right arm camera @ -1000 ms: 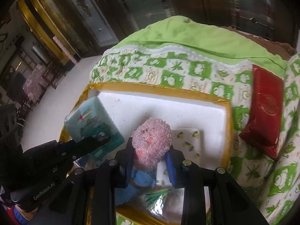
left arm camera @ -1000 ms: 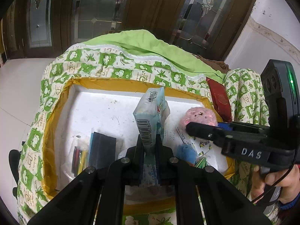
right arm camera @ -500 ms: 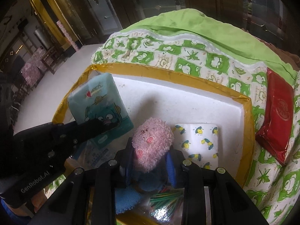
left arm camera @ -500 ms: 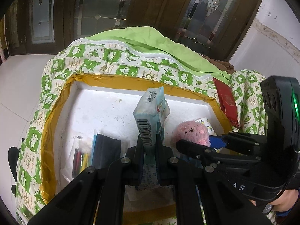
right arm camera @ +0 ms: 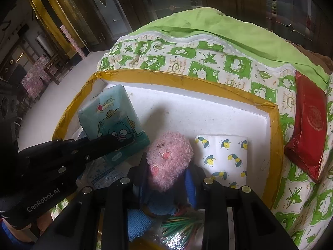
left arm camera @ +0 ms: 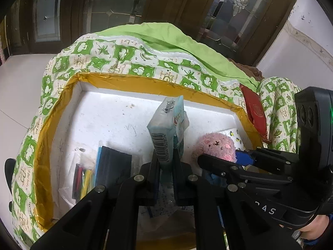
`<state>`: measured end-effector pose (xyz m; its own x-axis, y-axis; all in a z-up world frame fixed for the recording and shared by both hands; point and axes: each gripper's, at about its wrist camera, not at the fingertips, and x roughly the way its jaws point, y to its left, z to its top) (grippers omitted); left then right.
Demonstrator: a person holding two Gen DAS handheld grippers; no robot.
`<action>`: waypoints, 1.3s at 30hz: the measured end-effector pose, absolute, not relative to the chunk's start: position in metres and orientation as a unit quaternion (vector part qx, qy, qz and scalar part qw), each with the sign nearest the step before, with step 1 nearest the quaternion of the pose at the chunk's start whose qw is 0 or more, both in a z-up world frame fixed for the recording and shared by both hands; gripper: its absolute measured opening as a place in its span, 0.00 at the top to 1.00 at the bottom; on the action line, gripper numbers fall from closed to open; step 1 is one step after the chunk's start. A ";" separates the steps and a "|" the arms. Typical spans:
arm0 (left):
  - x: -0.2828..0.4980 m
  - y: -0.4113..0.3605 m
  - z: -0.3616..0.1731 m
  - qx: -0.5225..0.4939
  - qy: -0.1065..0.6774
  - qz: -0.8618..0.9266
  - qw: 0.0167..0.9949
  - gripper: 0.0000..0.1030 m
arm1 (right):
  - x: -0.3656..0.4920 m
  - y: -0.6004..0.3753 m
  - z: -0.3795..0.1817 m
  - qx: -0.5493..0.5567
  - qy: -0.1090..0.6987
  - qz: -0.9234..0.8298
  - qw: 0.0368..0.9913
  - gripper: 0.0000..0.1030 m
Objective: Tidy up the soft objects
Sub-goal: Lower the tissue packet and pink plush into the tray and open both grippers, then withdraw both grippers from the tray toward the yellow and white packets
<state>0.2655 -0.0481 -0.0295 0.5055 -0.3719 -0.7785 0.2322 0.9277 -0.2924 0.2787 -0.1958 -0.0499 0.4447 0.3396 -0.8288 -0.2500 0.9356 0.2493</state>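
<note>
Your left claw [left arm camera: 165, 162] pinches the tissue pack [left arm camera: 167, 129] upright, right claw [right arm camera: 166, 177] pinches the pink plush [right arm camera: 168, 158], both over the foam tray [right arm camera: 208, 112], likely for side-by-side placement.

Teal tissue pack [left arm camera: 168, 125] with cartoon print and barcode edge is held upright, pinched at its lower end, raised above the floor of the white foam tray [left arm camera: 108, 116] with gold-taped rim. Pink fuzzy plush toy [right arm camera: 168, 158] with rosy cheeks and blue knitted body is gripped around the neck area, head up, near the tray's front right. White tissue pack [right arm camera: 224, 156] printed with yellow-blue bees is laid flat in the tray's right corner, just beside the plush. Red pack [right arm camera: 308, 125] is laid outside the tray on the green-white quilt.
</note>
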 end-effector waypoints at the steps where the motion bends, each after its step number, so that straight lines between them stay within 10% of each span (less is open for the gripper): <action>1: 0.265 -0.048 -0.030 -0.074 0.465 -0.175 0.864 0.90 | 0.278 -0.196 -0.050 0.046 0.496 0.174 0.849 0.67; 8: 0.263 -0.043 -0.028 -0.072 0.461 -0.166 0.869 0.61 | 0.273 -0.197 -0.047 0.048 0.489 0.170 0.855 0.57; 16: 0.251 -0.039 -0.019 -0.067 0.451 -0.166 0.874 0.57 | 0.258 -0.211 -0.037 0.075 0.473 0.165 0.862 0.43; 24: 0.205 -0.025 0.004 -0.079 0.407 -0.149 0.898 0.16 | 0.226 -0.228 -0.022 0.110 0.451 0.163 0.871 0.28; 39: 0.114 0.006 -0.007 -0.070 0.389 -0.104 0.913 0.13 | 0.144 -0.223 -0.017 0.129 0.452 0.201 0.860 0.14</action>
